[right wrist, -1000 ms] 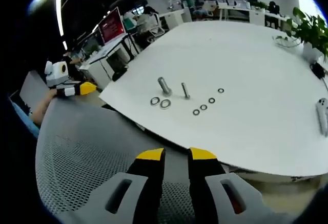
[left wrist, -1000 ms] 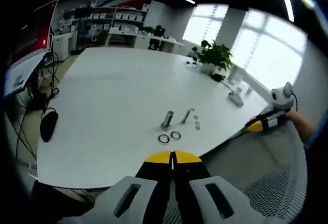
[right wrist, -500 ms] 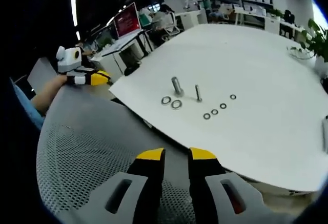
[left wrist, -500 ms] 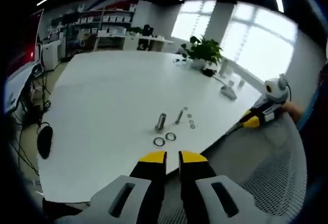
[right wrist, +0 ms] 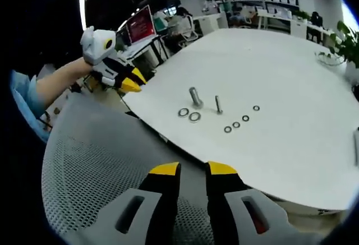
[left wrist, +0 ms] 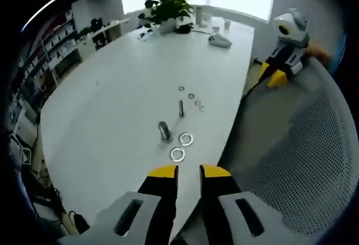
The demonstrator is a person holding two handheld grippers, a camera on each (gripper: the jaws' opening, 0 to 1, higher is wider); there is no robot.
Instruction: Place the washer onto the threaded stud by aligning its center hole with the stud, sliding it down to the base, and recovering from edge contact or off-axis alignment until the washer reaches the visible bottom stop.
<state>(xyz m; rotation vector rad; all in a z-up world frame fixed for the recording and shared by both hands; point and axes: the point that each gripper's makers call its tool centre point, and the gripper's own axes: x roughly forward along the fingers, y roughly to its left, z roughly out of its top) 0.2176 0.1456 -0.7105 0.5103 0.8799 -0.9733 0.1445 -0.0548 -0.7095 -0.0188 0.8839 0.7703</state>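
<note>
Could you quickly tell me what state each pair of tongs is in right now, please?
Left tongs: slightly open, holding nothing, short of the washers.
Right tongs: slightly open, holding nothing, over the mesh chair.

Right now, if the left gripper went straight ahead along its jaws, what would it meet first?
Probably the nearer large washer at the white table edge; the left gripper points at it, though depth is unclear.
</note>
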